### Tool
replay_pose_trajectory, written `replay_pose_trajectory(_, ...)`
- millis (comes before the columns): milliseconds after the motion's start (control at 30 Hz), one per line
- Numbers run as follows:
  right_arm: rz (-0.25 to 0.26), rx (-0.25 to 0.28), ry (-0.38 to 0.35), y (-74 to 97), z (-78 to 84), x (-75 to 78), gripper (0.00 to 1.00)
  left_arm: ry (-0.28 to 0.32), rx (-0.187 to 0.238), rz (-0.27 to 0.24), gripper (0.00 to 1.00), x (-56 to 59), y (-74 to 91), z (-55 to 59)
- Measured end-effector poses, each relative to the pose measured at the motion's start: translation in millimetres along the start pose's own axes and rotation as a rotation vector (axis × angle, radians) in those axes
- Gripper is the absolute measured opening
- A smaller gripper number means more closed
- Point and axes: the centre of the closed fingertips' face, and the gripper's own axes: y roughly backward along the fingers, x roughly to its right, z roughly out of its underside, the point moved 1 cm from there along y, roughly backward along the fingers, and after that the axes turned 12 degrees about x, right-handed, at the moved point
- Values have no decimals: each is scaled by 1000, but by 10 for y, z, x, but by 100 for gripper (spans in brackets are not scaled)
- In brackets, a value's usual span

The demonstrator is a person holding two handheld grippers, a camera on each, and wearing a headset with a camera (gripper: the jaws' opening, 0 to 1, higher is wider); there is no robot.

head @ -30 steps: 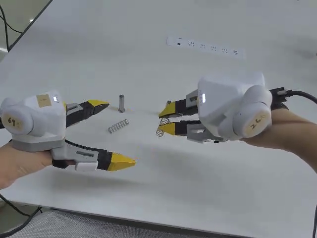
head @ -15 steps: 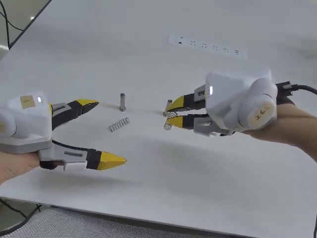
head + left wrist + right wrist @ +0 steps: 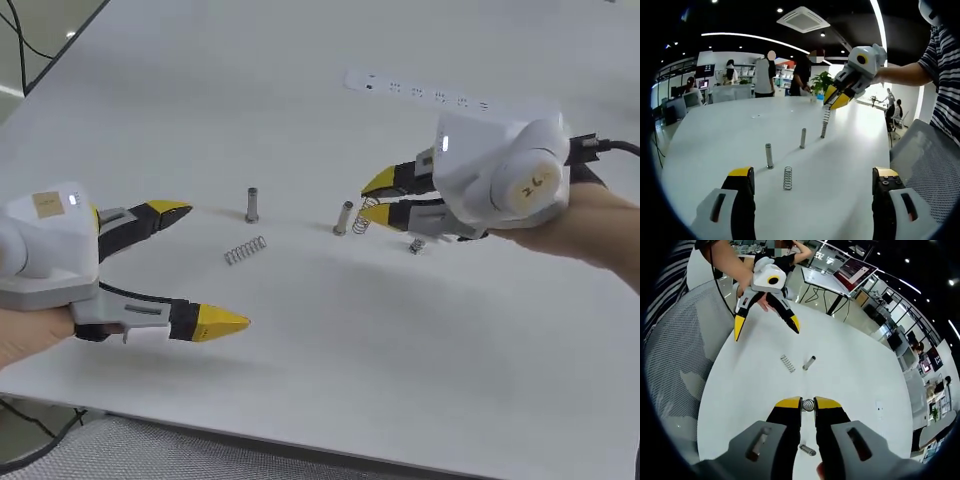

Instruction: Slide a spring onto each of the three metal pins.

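Head view: the left gripper point(image 3: 195, 265) sits at lower left, jaws wide apart and holding nothing, tips over the bare white table point(image 3: 300, 380). The left gripper view agrees, with both yellow tips point(image 3: 813, 172) spread across the bottom of the frame.

The right gripper point(image 3: 378, 198) is right of centre in the head view, its jaws clamped on a spring point(image 3: 360, 222). In the right gripper view the coil end of the spring point(image 3: 808, 405) shows pinched between the two tips point(image 3: 808, 402). In the left gripper view the spring point(image 3: 826, 116) hangs down from the right gripper point(image 3: 837, 97) toward the table.

Two pins stand on the table. The left pin point(image 3: 252, 203) is at frame centre-left. The middle pin point(image 3: 344, 218) is just left of the held spring; cannot tell whether they touch.

A loose spring point(image 3: 243, 251) lies flat, below and slightly left of the left pin. In the left gripper view the loose spring point(image 3: 787, 178) lies nearer the camera than both pins point(image 3: 769, 156) point(image 3: 803, 138).

A small grey piece point(image 3: 416, 245) lies on the table under the right gripper; cannot tell whether it is a pin or a spring.

A power strip point(image 3: 420, 92) lies at upper right, well apart from the rest.
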Motion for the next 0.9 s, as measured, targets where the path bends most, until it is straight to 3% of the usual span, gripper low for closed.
replay_pose_trajectory(267,10,-15,1,-33,-2,160,11,5,3,-3,97,-6,8,0)
replay_pose_trajectory(633,-29,-49,19,-166,92,394,11,8,-4,-4,97,-4,22,24)
replay_pose_trajectory(900,-49,-68,-4,-251,159,395,11,9,-2,-10,97,-12,27,17)
